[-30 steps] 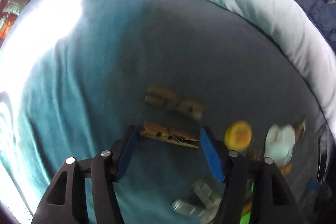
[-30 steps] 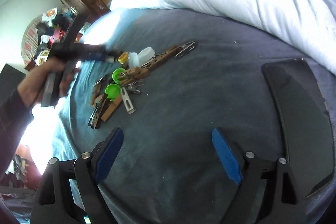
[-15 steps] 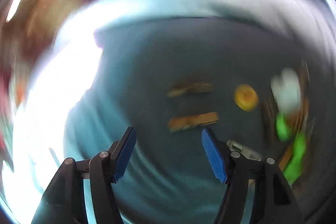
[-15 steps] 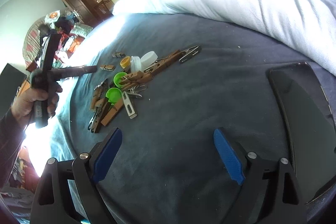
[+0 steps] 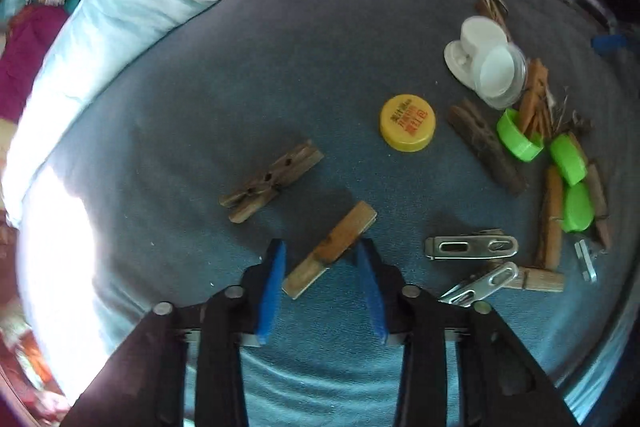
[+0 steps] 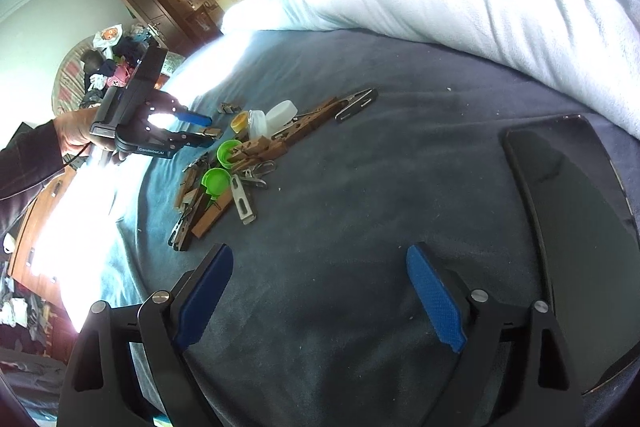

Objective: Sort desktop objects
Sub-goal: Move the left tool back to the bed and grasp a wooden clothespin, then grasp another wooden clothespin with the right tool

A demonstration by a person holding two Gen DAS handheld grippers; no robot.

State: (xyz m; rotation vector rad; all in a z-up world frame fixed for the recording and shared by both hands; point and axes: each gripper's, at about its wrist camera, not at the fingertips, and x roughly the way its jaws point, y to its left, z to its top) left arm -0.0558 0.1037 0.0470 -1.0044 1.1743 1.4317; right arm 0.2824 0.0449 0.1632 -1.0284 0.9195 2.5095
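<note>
"GenRobot.AI" is legible on the left tool (image 6: 200, 131). Its pads straddle a wooden peg (image 5: 330, 249), spread, not clearly pinching it. A second peg (image 5: 272, 181) lies just ahead; a yellow cap (image 5: 408, 123) ahead-right carries red print too blurred to read. The right tool (image 6: 320, 291) hovers spread over bare bed (image 6: 360, 187), pile (image 6: 240, 163) ahead-left.

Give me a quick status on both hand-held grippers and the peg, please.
Left hand-held gripper open, straddling light wooden clothespin, no contact confirmed. Right hand-held gripper open, empty, over blue blanket. Second clothespin close beside.
</note>
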